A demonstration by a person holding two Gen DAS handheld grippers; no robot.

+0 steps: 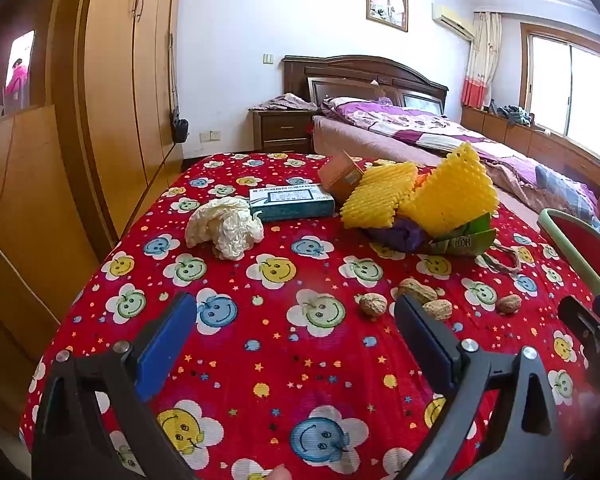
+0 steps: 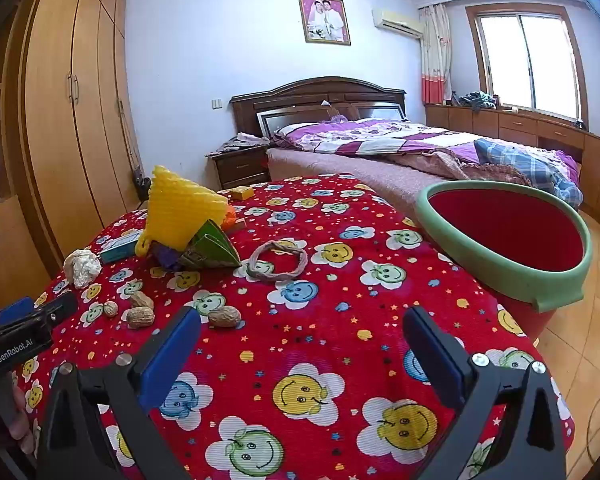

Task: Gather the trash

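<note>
- Left gripper (image 1: 296, 344): jaws apart, empty, low centre of frame over red cloth (image 1: 260, 360).
- Right gripper (image 2: 300, 360): jaws apart, empty.
- Peanut shells (image 1: 416, 298) lie just ahead-right of left gripper, touching cloth; left nearer.
- Bin (image 2: 508, 240) stands right of frame, beside right gripper.

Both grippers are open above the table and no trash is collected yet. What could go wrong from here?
1. The peanuts are small and round; a pinch may roll them off the table edge.
2. The yellow foam nets lie stacked on other scraps, so grabbing them may scatter the pile.
3. The bin stands past the table edge; drops may miss.
</note>
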